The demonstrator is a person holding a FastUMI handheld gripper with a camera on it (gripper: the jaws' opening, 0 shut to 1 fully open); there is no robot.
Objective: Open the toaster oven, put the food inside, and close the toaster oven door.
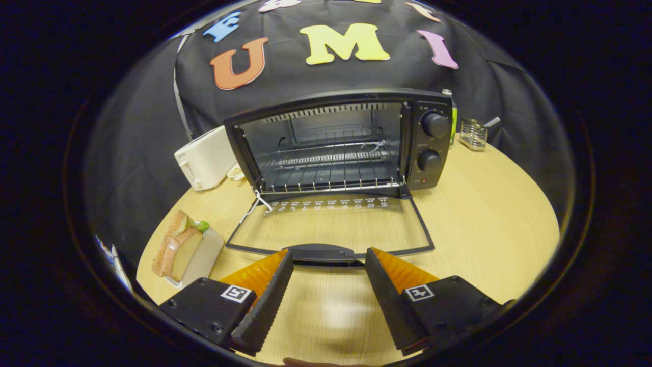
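Your gripper (pixel 328 260) is hovering with fingers apart and empty, tips just short of the toaster oven door's handle (pixel 320 252), the door lying flat open. The sandwich (pixel 175 244) is sitting on its white plate (pixel 204 257) off to your left, its long axis running roughly front to back.

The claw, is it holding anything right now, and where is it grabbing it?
Nothing. The claw is open and empty; the oven door's handle lies just ahead of its tips, and the sandwich sits off to its left.
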